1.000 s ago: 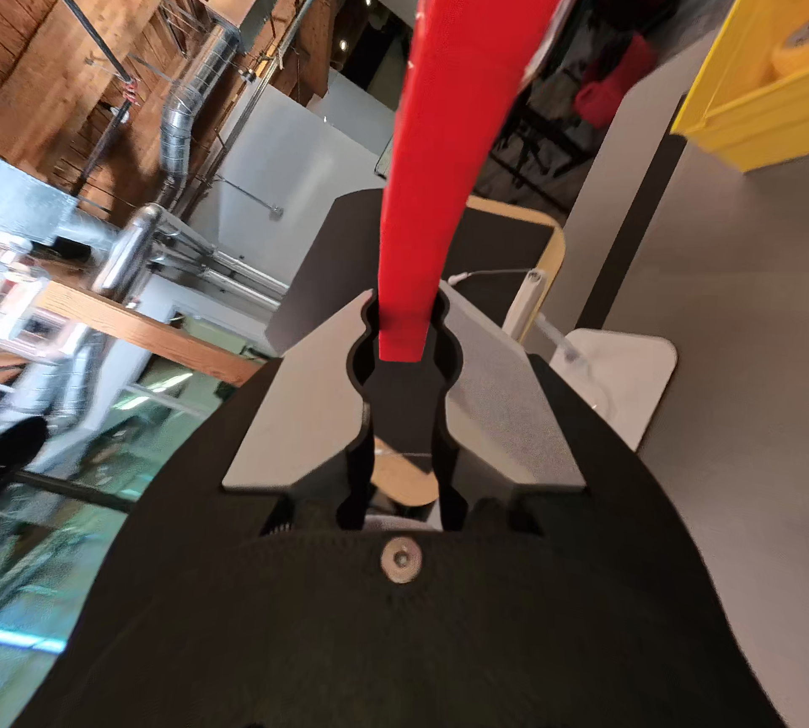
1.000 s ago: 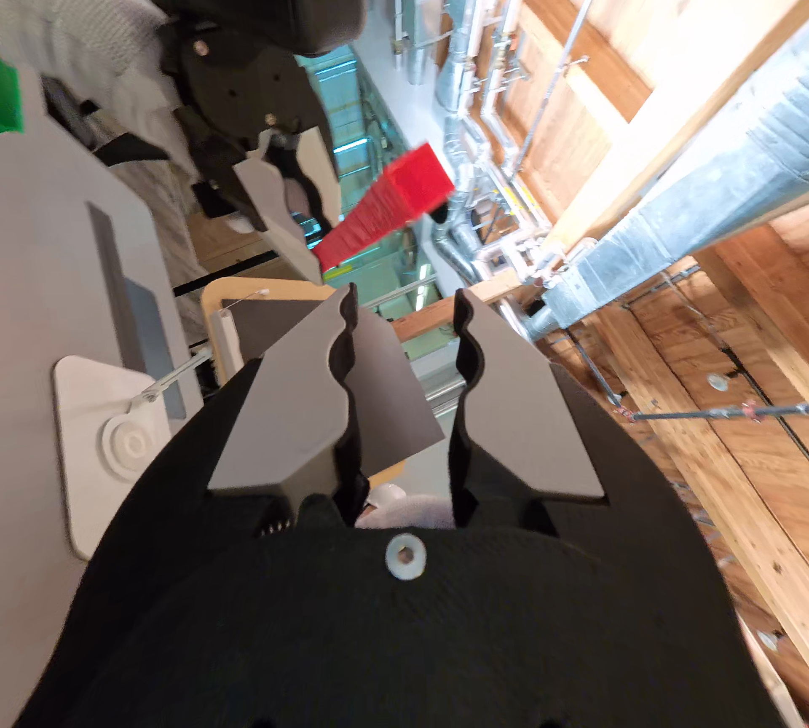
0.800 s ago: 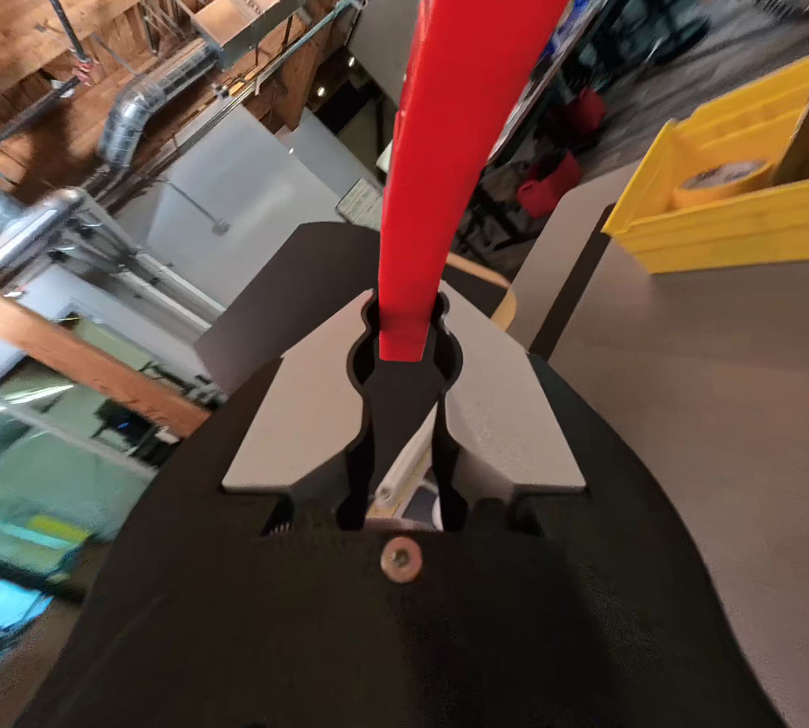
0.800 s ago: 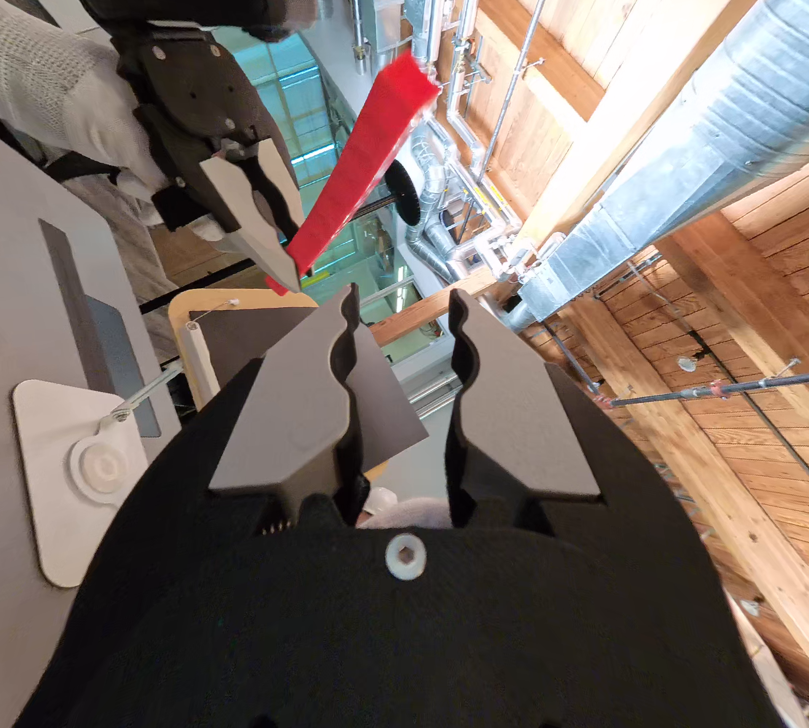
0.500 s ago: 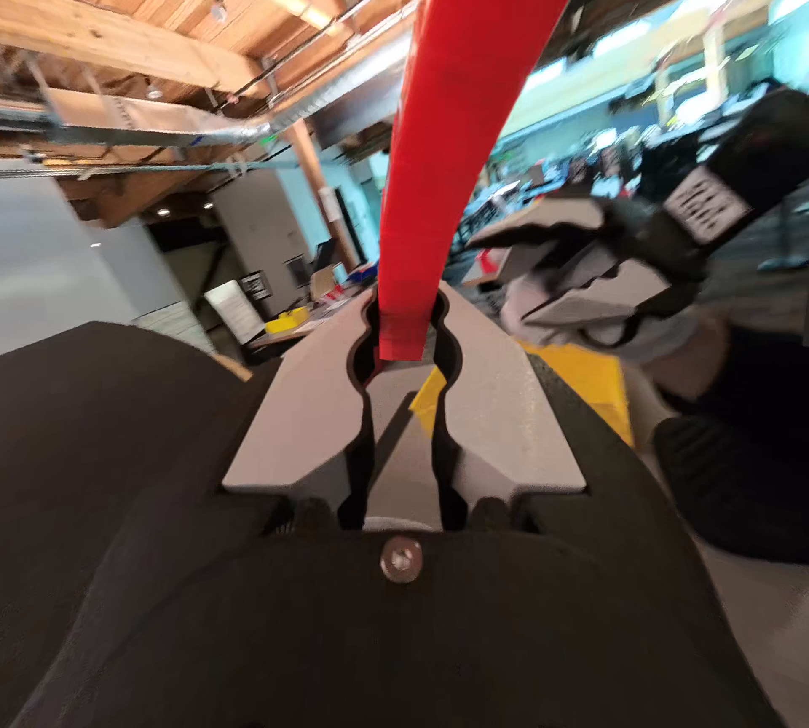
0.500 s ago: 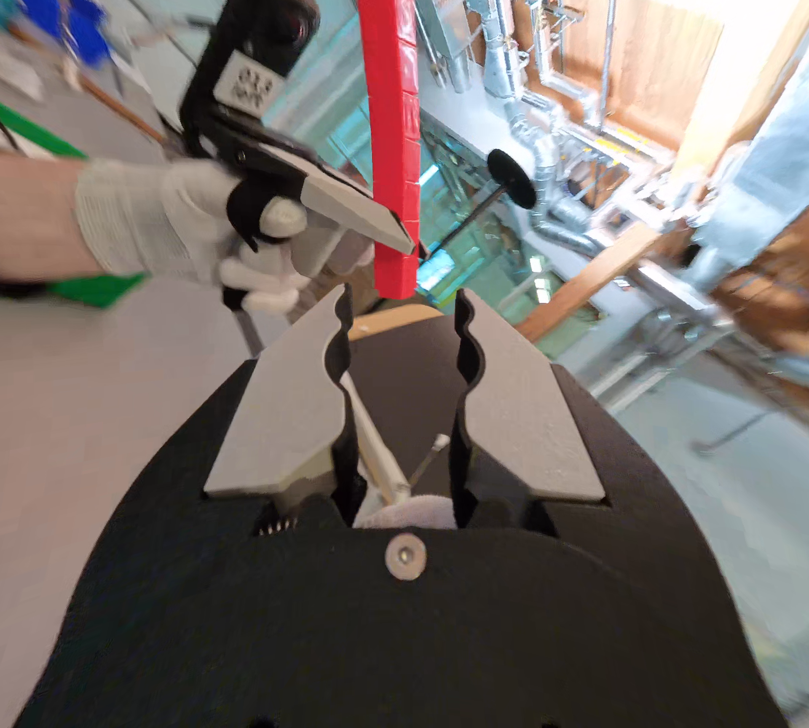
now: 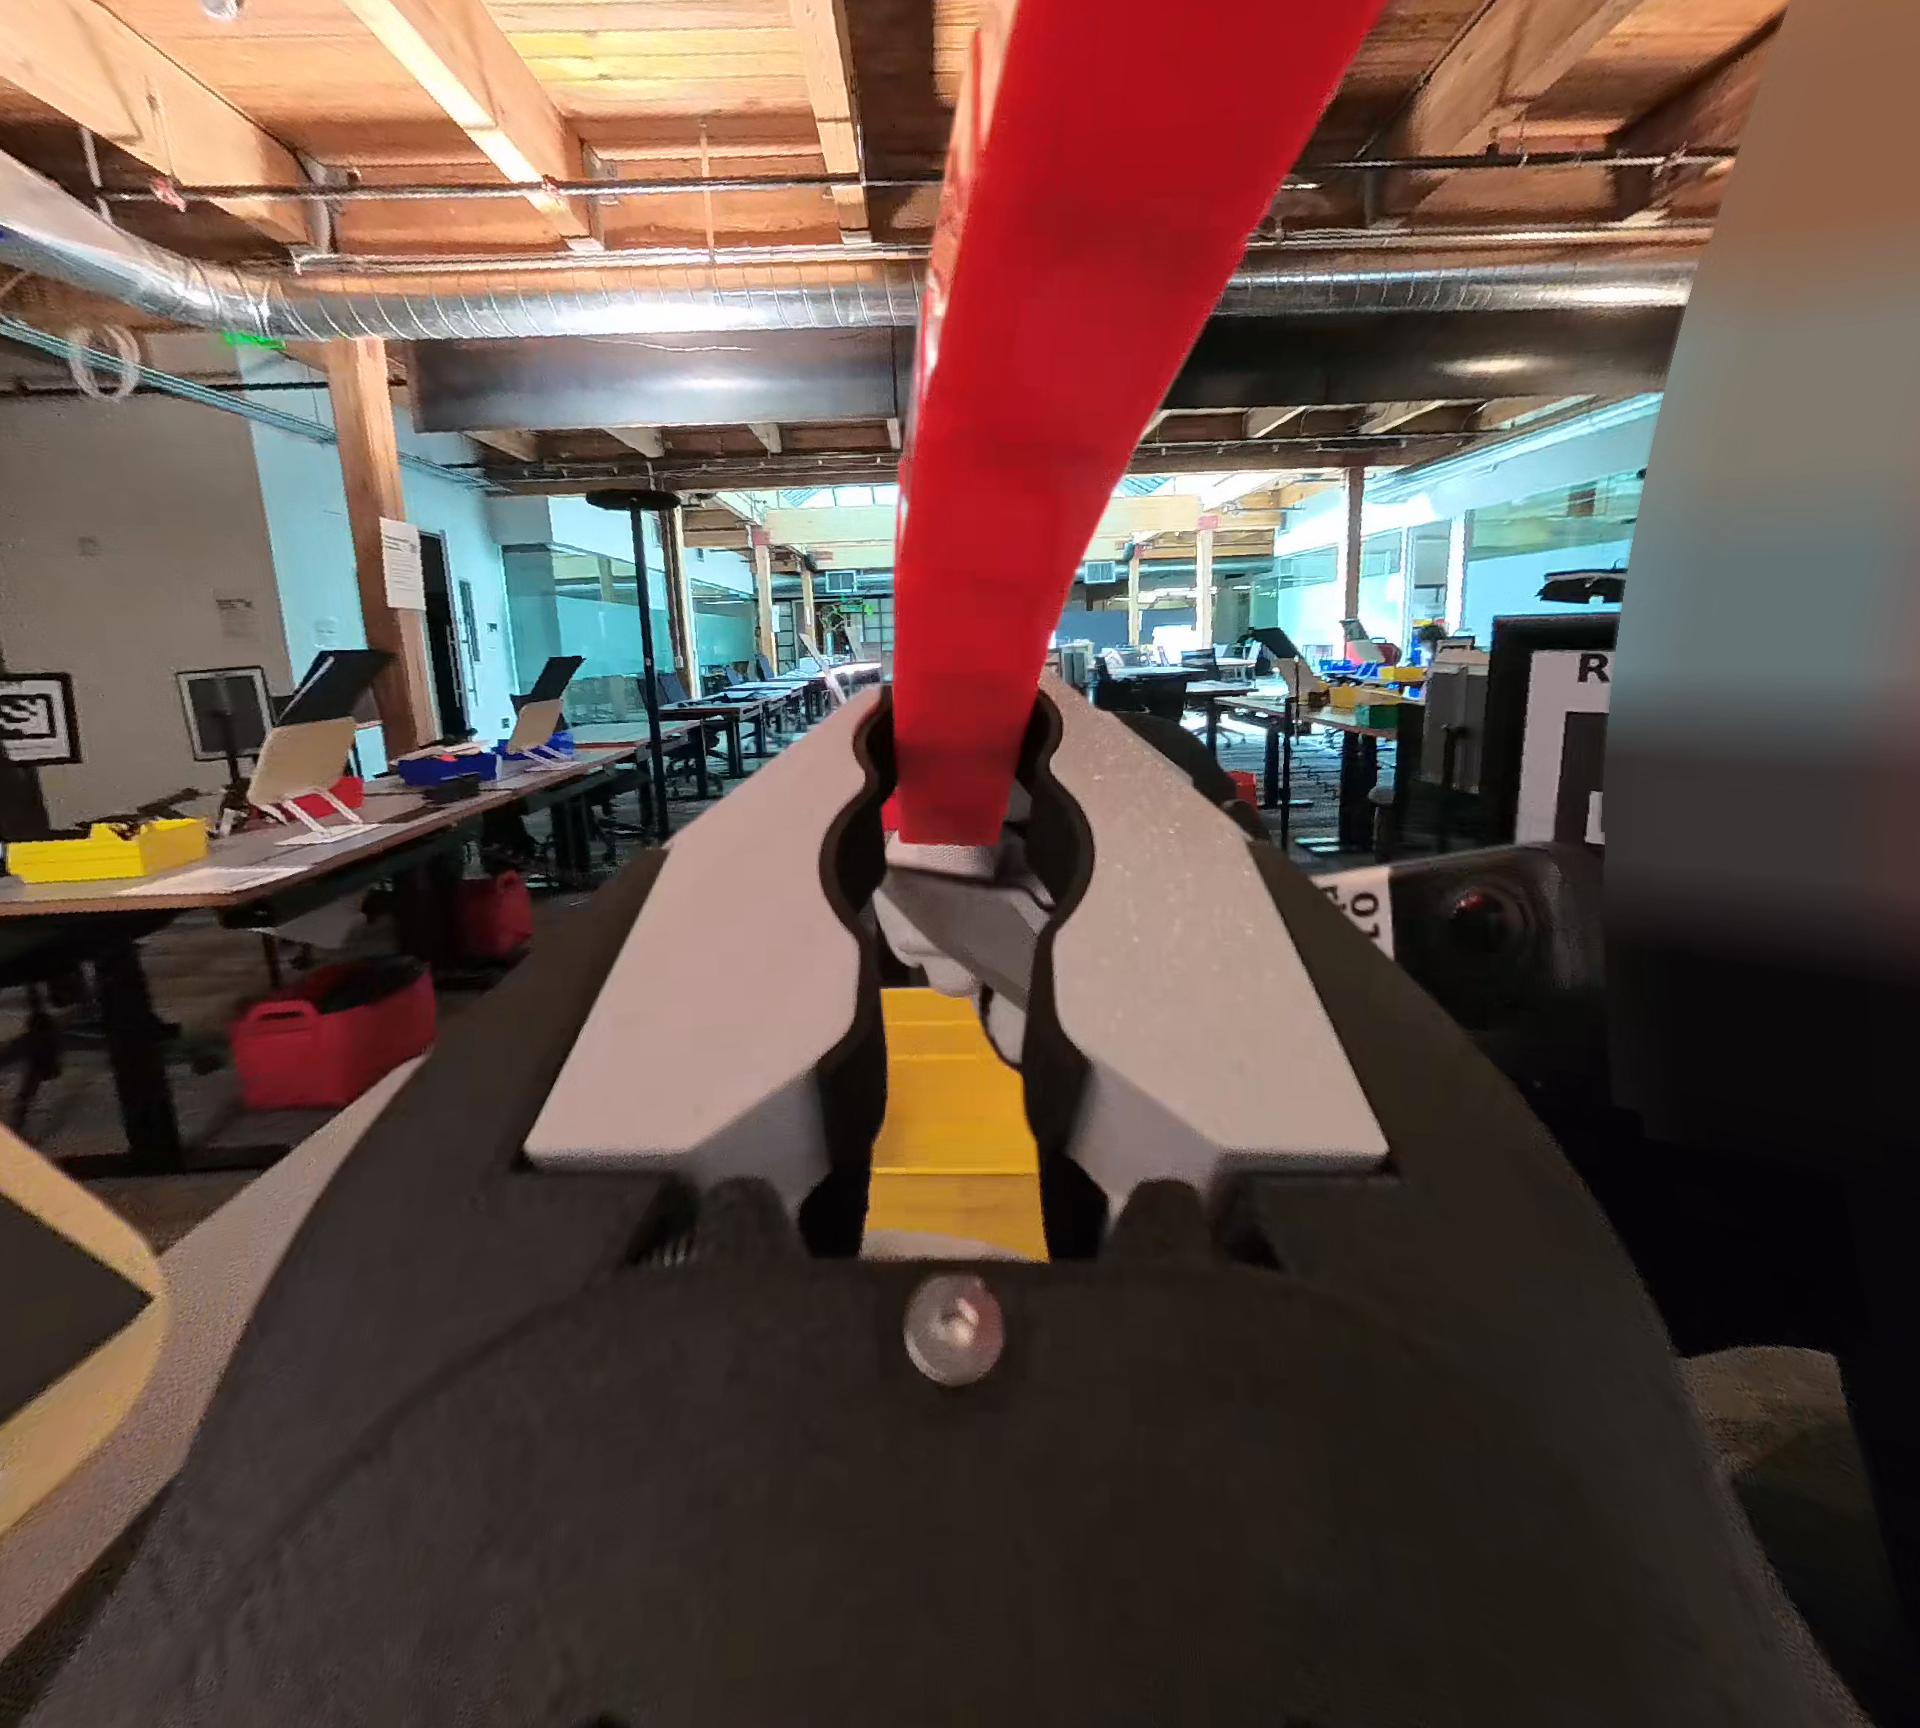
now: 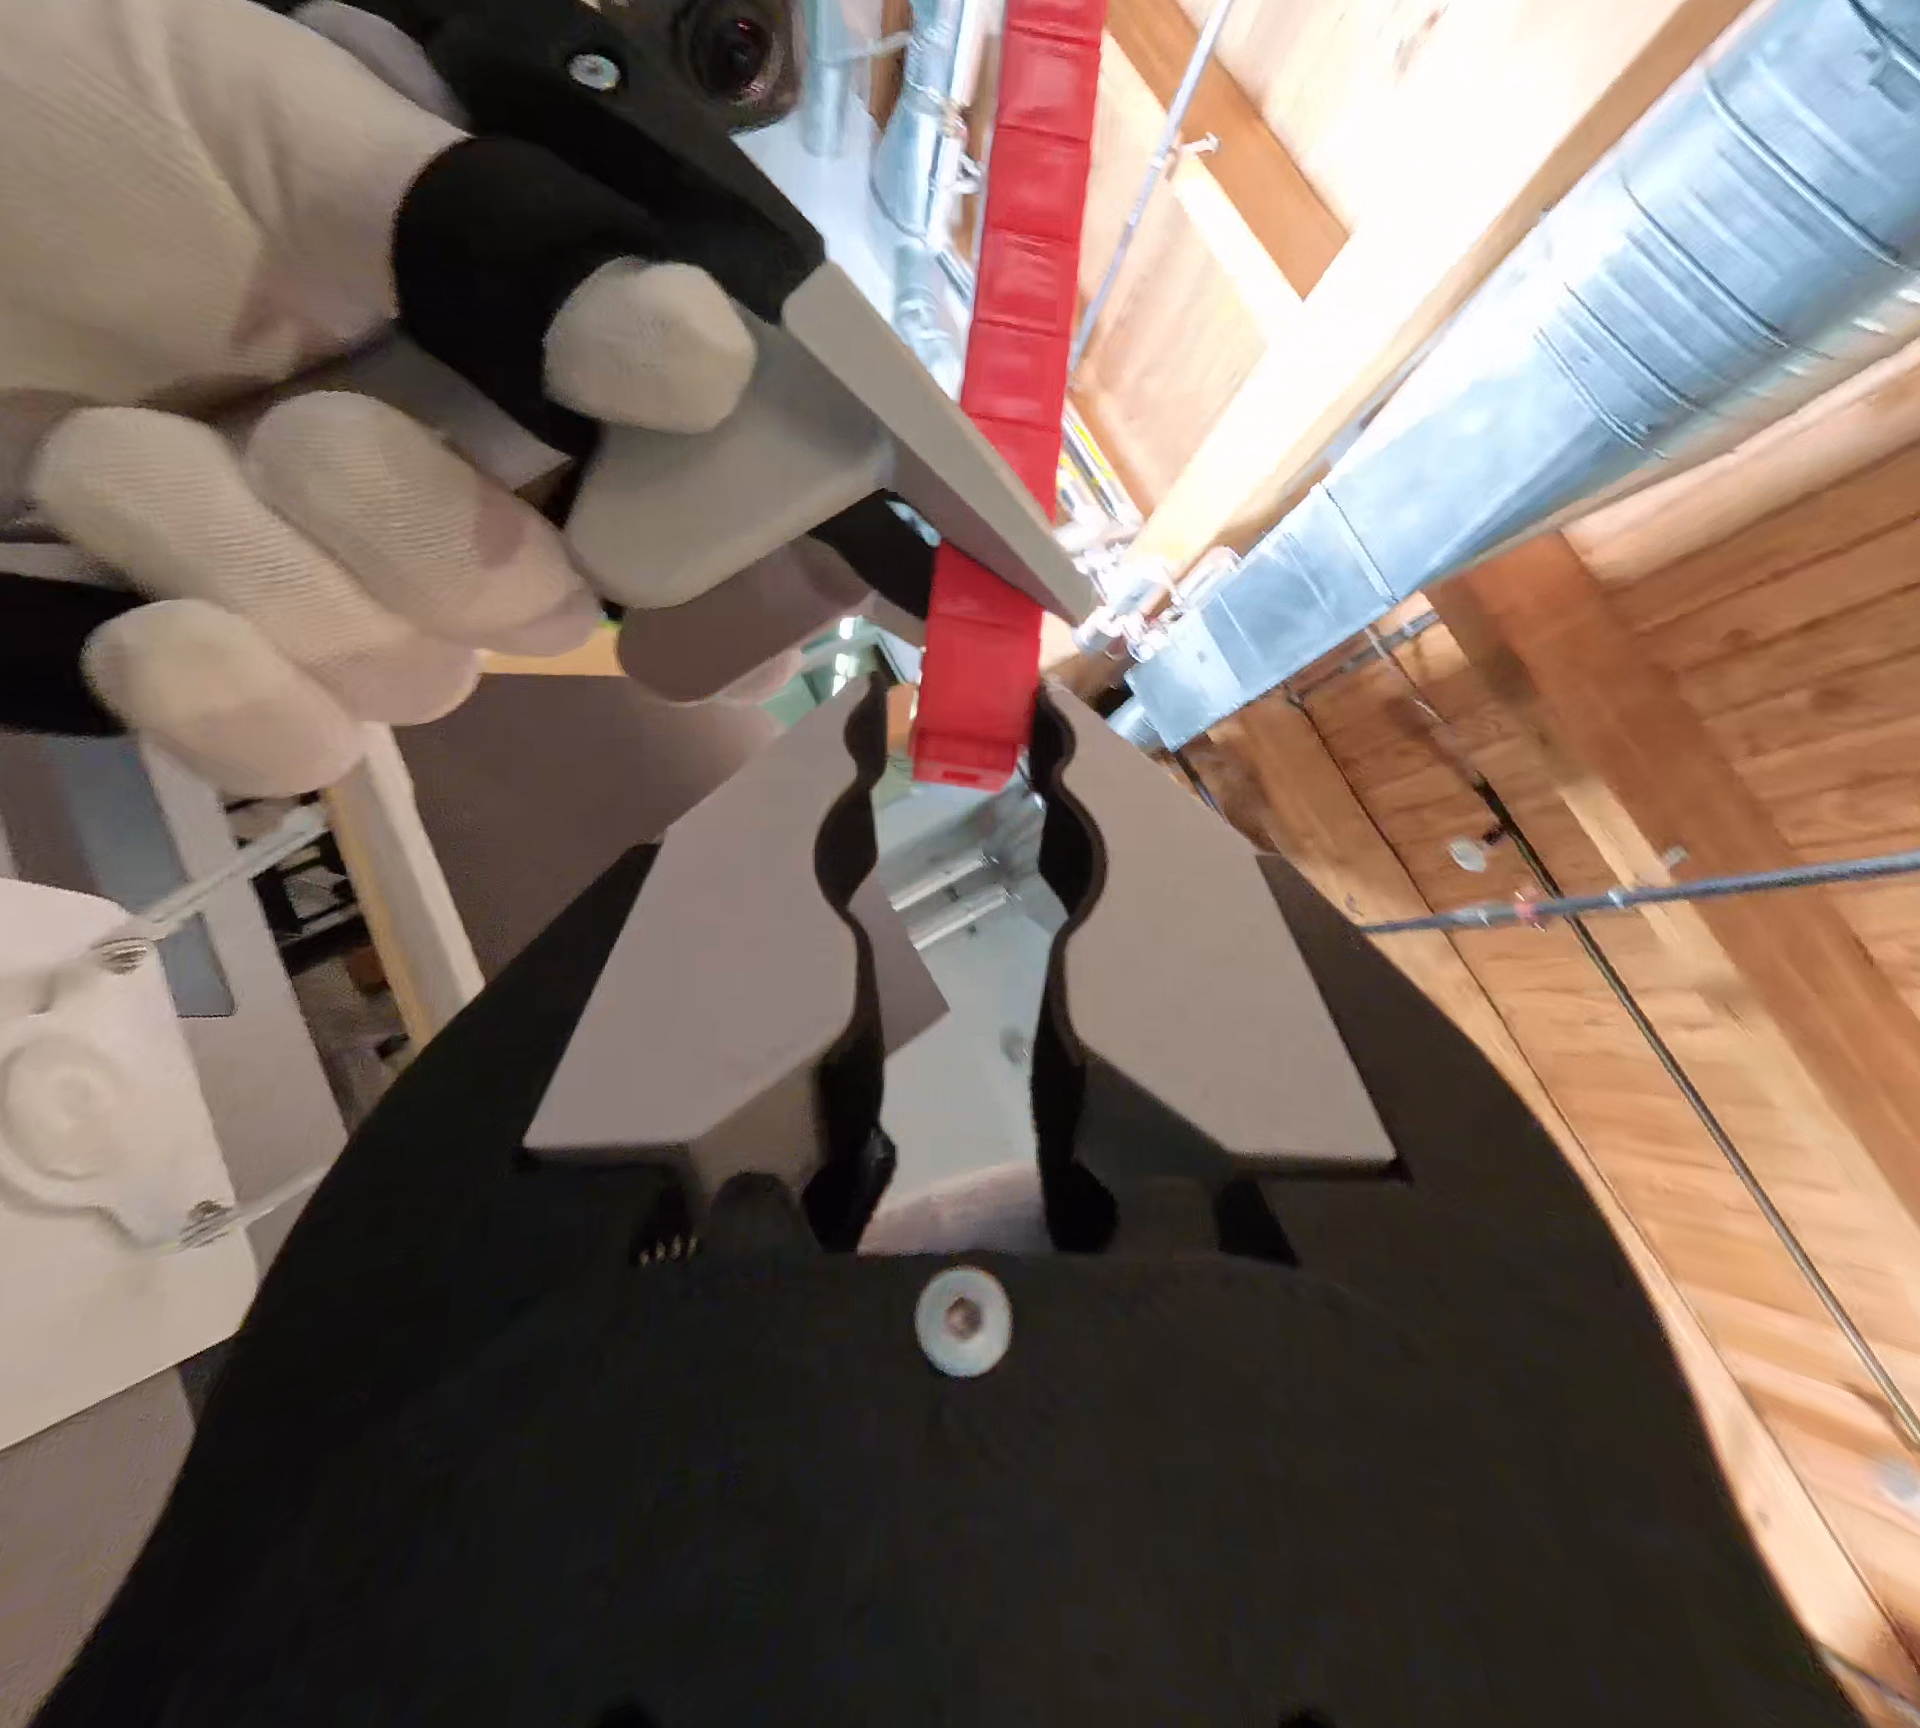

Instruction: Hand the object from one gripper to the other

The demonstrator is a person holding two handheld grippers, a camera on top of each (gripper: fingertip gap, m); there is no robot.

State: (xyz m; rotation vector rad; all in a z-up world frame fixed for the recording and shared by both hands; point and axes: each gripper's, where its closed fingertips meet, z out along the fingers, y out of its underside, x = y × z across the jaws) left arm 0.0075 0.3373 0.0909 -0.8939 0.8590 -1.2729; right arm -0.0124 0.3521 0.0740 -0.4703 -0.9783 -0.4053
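Since half a second ago, both grippers have drawn together, so the lower end of the red segmented bar (image 8: 1003, 390) now sits between the tips of the right gripper (image 8: 958, 722), touching its right finger. At far left in the right wrist view, a white-gloved hand (image 8: 239, 390) holds the left gripper (image 8: 997, 556), whose grey fingers (image 8: 935, 452) clamp the bar just above its end. The right gripper's jaws stand apart, not yet closed on it. In the left wrist view, the left gripper (image 7: 961, 743) pinches the bar (image 7: 1081, 348), which rises toward the wooden ceiling (image 7: 644, 16); a yellow bin (image 7: 951, 1117) shows below between the fingers.
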